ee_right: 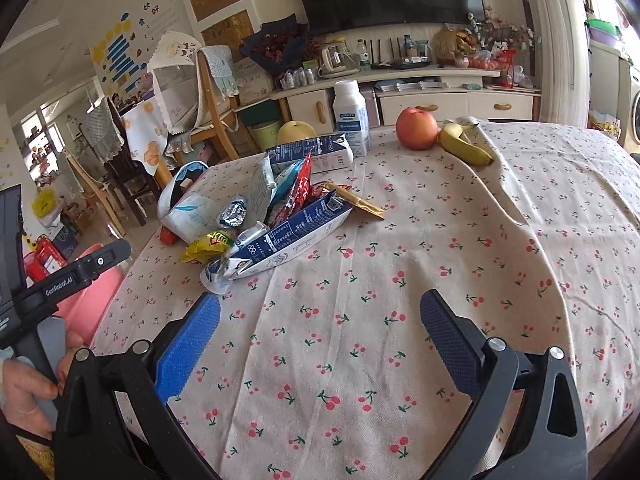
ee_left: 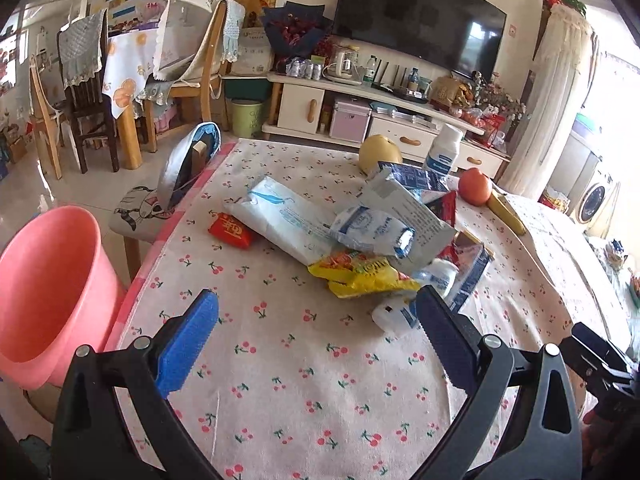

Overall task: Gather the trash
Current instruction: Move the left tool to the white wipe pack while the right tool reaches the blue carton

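A heap of trash lies on the cherry-print tablecloth [ee_left: 304, 360]: a yellow snack wrapper [ee_left: 360, 274], a white-blue pouch [ee_left: 372, 232], a long white bag [ee_left: 280, 216], a red packet [ee_left: 230, 232], and flattened milk cartons [ee_right: 288, 240]. A pink bin [ee_left: 48, 284] stands off the table's left edge. My left gripper [ee_left: 316, 312] is open and empty, just short of the heap. My right gripper [ee_right: 320, 316] is open and empty over bare cloth, nearer than the heap. The left gripper's body also shows in the right wrist view [ee_right: 72, 276].
An upright white bottle [ee_right: 352, 116], a pear [ee_right: 296, 132], an apple [ee_right: 416, 128] and a banana [ee_right: 464, 146] sit at the table's far side. A stool with a blue bag [ee_left: 188, 164] stands left of the table. Chairs, a green bin and a TV cabinet stand behind.
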`<state>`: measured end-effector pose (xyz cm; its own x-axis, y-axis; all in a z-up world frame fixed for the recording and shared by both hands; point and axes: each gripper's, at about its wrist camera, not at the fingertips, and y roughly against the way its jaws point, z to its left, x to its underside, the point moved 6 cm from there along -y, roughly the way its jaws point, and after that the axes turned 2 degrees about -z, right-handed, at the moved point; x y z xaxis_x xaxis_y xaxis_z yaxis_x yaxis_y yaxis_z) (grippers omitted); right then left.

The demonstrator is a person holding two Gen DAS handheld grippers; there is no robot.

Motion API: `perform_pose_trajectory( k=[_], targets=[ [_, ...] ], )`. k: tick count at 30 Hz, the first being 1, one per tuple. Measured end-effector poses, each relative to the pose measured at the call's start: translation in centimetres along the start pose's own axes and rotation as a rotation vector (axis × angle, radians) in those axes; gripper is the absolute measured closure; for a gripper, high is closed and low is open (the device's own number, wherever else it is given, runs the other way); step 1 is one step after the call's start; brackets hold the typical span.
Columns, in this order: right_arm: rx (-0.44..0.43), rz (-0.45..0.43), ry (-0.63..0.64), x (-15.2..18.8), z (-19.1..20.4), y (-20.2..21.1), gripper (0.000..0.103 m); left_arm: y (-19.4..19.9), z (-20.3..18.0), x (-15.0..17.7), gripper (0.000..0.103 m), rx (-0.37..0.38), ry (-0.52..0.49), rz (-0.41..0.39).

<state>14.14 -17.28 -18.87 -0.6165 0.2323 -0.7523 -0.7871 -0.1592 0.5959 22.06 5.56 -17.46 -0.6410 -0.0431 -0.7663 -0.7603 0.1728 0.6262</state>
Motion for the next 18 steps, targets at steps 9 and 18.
perform_pose_trajectory(
  k=[9,18],
  targets=[
    [-0.068,0.04,-0.126,-2.0,-1.0,-4.1,0.005,-6.9,4.5,-2.1,0.004,0.049,0.25,0.083],
    [-0.098,0.081,-0.11,-2.5,-0.2,-7.7,0.017,-11.2,7.3,-4.5,0.004,0.011,0.3,0.088]
  ],
)
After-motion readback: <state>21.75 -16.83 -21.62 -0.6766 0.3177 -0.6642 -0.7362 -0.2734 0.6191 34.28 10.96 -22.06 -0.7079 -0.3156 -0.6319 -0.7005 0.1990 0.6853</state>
